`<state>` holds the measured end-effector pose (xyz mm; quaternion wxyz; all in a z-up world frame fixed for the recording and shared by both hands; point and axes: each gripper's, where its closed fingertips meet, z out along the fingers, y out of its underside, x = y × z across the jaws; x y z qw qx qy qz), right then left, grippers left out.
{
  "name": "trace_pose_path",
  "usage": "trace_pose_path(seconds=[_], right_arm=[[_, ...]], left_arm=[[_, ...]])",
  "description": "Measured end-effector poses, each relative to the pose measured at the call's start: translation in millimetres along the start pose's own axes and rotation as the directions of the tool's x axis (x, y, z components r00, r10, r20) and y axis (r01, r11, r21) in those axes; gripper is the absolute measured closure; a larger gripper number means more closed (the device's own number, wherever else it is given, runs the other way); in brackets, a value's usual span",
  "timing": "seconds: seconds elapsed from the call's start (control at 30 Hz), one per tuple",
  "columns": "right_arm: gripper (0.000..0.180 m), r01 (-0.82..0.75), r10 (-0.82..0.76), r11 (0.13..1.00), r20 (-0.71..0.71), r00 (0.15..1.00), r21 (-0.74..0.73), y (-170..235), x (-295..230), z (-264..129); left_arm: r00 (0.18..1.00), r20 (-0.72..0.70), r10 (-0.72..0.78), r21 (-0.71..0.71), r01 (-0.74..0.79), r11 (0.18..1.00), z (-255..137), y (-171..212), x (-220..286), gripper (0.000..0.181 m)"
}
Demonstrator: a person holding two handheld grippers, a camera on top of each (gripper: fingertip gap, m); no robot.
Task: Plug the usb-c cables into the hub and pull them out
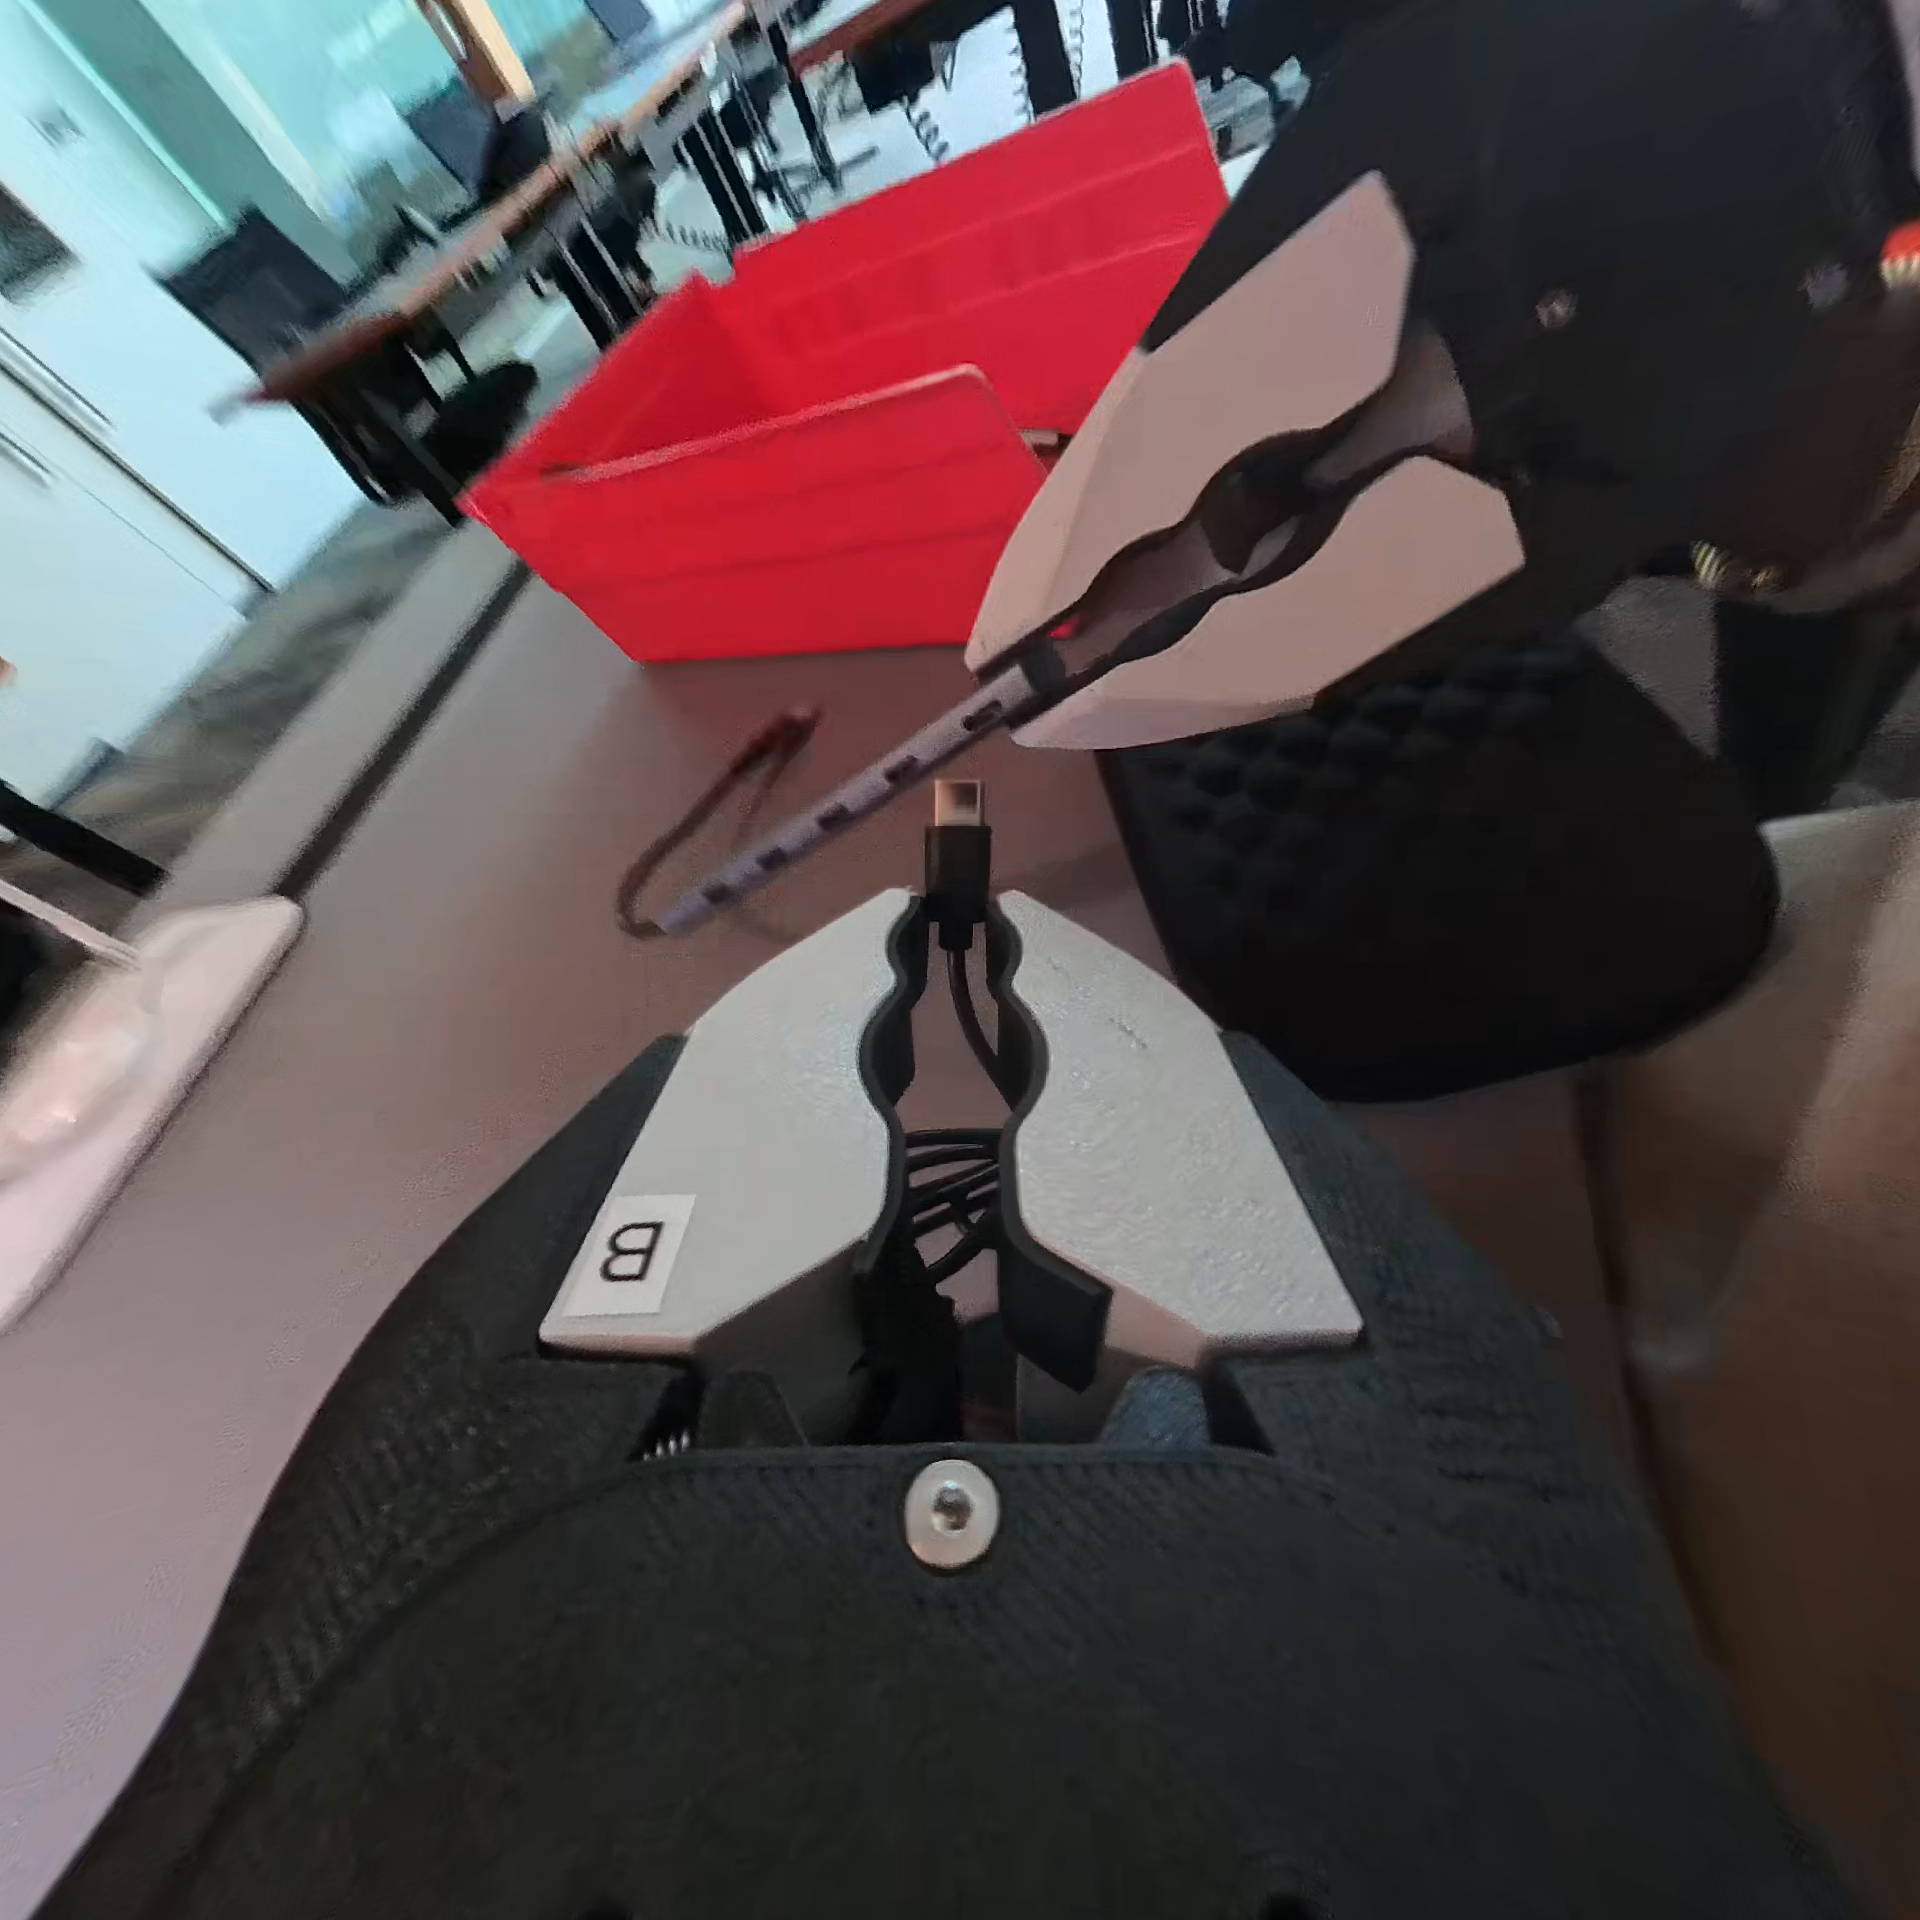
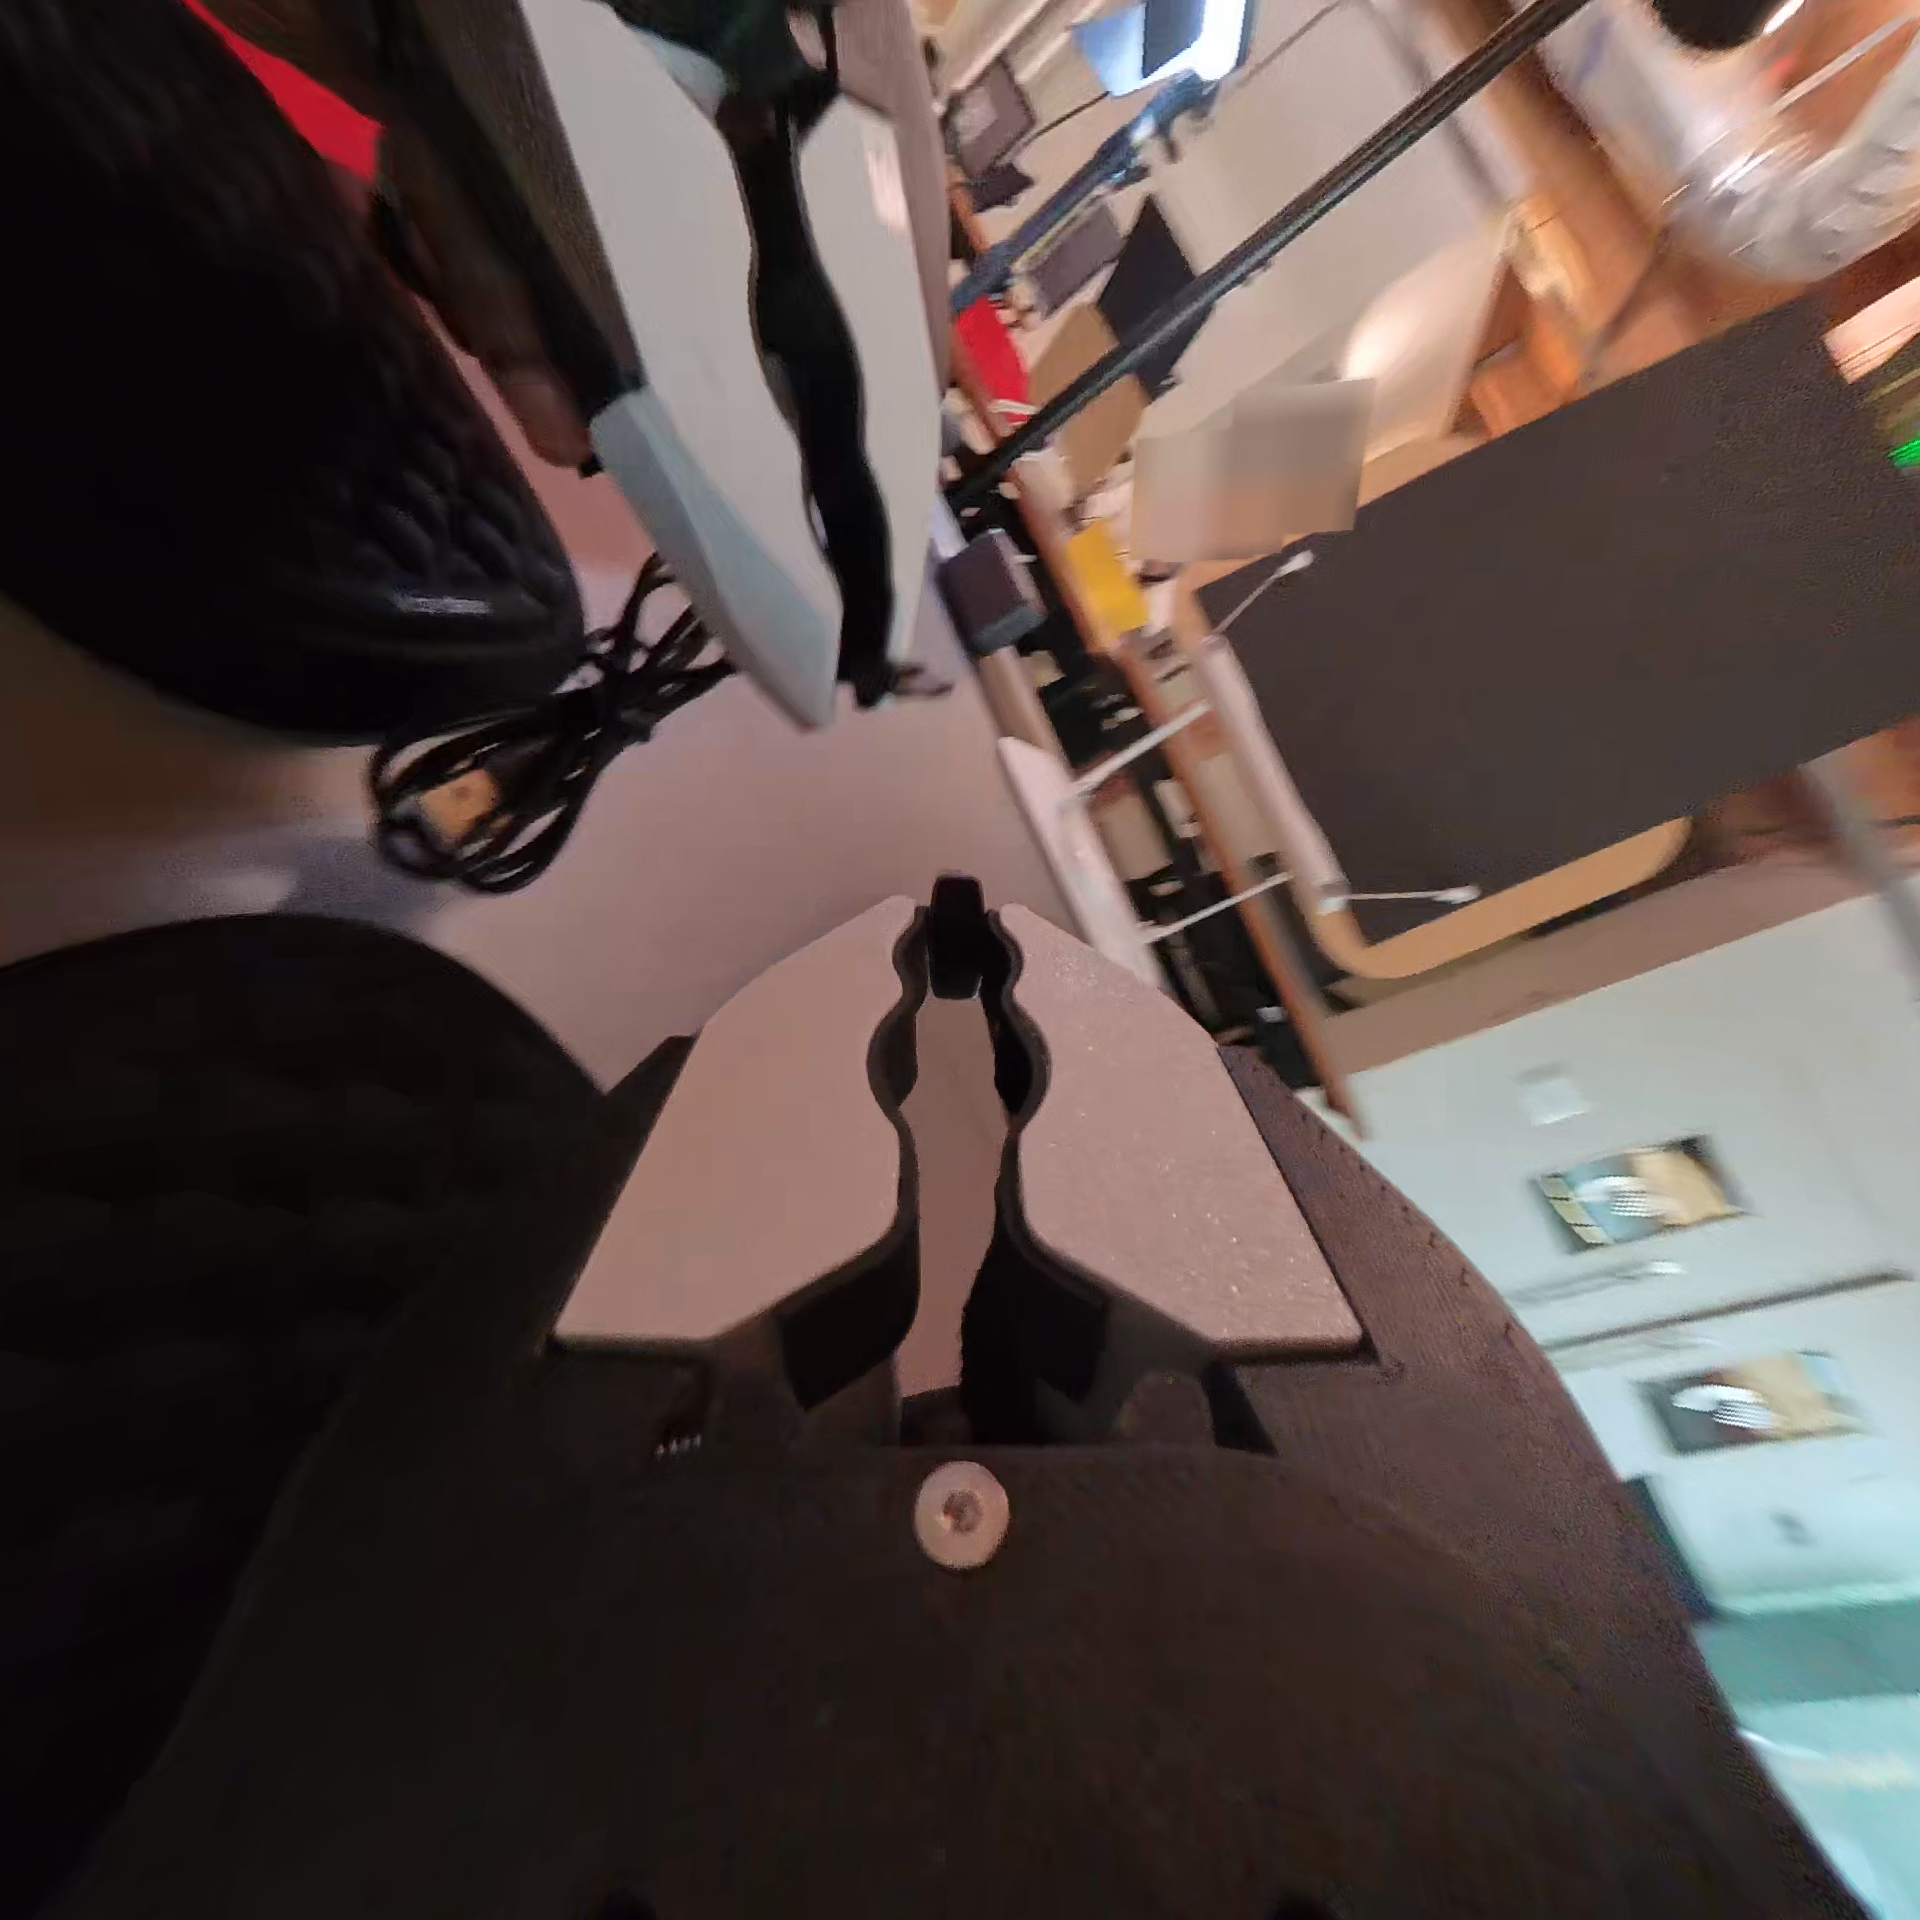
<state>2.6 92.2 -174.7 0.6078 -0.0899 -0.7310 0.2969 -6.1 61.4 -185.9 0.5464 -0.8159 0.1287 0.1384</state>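
My left gripper [image 1: 956,906] is shut on a black USB-C cable plug [image 1: 957,831], whose metal tip points forward. The plug tip sits just below the side ports of the grey hub [image 1: 831,821], a small gap apart. My right gripper [image 1: 1023,694] comes in from the upper right, shut on the hub's near end, holding it tilted with its far end low by the table. In the right wrist view, my right gripper [image 2: 956,914] is shut on a dark piece, the hub's end [image 2: 954,940]. The left gripper [image 2: 871,686] shows above it with the plug.
A red bin [image 1: 810,488] stands behind on the brown table [image 1: 436,883]. The hub's own dark cable [image 1: 717,810] loops at its far end. A black mesh-textured object [image 1: 1434,894] lies to the right. A bundle of black cables [image 2: 520,779] lies beside it. A white object [image 1: 114,1049] sits left.
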Motion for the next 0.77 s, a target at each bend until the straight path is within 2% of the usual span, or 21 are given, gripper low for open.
trace_pose_path(seconds=[0.1,0.27,0.47,0.77], right_arm=[[0.171,0.173,-0.176,0.984,-0.058,0.983,-0.052,-5,-2,7],[0.171,0.36,-0.361,0.931,0.0,0.933,-0.056,-4,-18,11],[0.171,0.593,-0.595,0.795,0.033,0.803,-0.128,5,-16,16],[0.171,0.784,-0.769,0.619,0.167,0.617,-0.048,10,-28,18]], left_arm=[[0.991,-0.063,-0.114,-0.063,0.11,0.992,5,10,6,0.17],[0.98,-0.056,-0.193,-0.173,0.181,0.968,6,29,3,0.17],[0.964,-0.089,-0.25,-0.257,0.22,0.941,16,34,13,0.17],[0.961,-0.084,-0.262,-0.314,0.224,0.923,21,39,13,0.17]])
